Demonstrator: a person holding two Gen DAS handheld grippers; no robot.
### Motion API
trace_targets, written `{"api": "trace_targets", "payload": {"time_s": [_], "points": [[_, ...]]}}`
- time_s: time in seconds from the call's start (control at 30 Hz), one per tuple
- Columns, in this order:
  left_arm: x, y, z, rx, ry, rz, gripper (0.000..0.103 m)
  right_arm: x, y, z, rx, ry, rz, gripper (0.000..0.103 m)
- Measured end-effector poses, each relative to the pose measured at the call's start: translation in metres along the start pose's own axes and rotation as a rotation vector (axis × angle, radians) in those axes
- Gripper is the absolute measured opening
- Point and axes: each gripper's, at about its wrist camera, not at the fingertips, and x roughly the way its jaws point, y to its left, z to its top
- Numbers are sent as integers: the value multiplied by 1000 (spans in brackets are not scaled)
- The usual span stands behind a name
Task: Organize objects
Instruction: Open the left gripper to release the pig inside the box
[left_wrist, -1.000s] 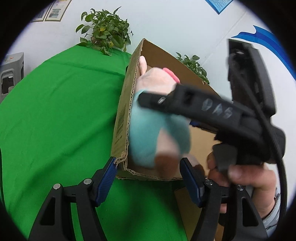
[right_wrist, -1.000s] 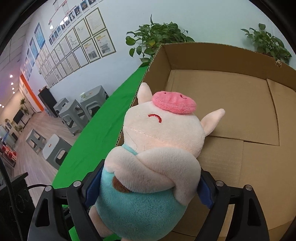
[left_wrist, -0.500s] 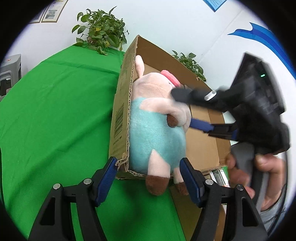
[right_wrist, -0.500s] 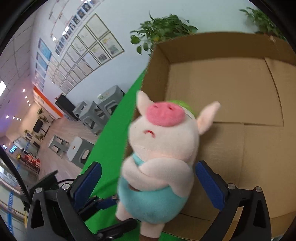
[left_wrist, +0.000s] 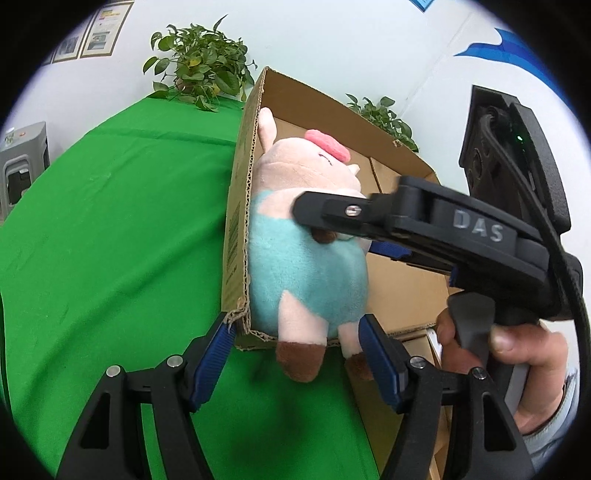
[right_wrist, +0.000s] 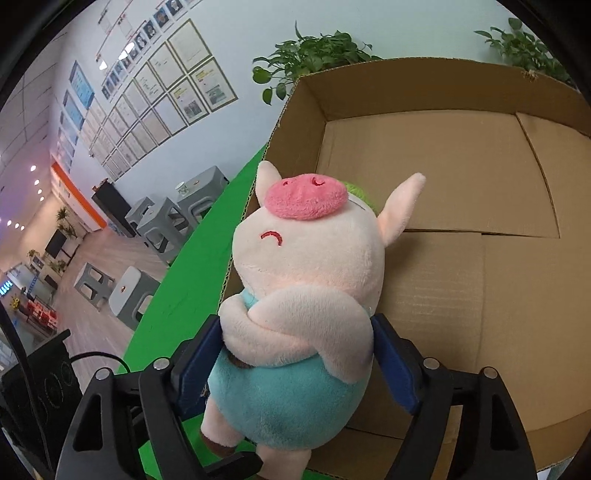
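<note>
Office or showroom-type interior, staged for recording. White wall (right_wrist: 258, 48) hung with a long grid of framed certificates (right_wrist: 177, 92). Open hall beyond with wood-look floor (right_wrist: 99, 266), grey plastic stools (right_wrist: 155, 221), an orange wall band (right_wrist: 77, 195), ceiling spotlights and small potted plants. Work surface (left_wrist: 110, 221) draped in bright green cloth, chroma-key style. Leafy potted plants (left_wrist: 199, 70) along its far edge against the wall. Blue graphic (left_wrist: 517, 48) painted on the adjoining white wall. No household furnishings in view.

Right tongs (right_wrist: 295, 365) just closing on the toy; left tongs (left_wrist: 295, 354) parted.
</note>
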Motion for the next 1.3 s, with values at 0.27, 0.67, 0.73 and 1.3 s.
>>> {"api": "trace_targets", "payload": {"time_s": [0.27,0.67,0.73,1.3], "points": [[-60,-37,-7,94,-179,172,69,-123,-9,-32,-110,-188,-9,103],[-97,-119,-33,177,-293,303,80,-241,-58,-134,-74,-313,-143,51],[-90,-125,-38,169,-259,266,25,-245,-65,-146,-64,-310,-170,25],[-92,-156,-68,179,-209,236,89,-273,-84,-211,-107,-280,2,103]]}}
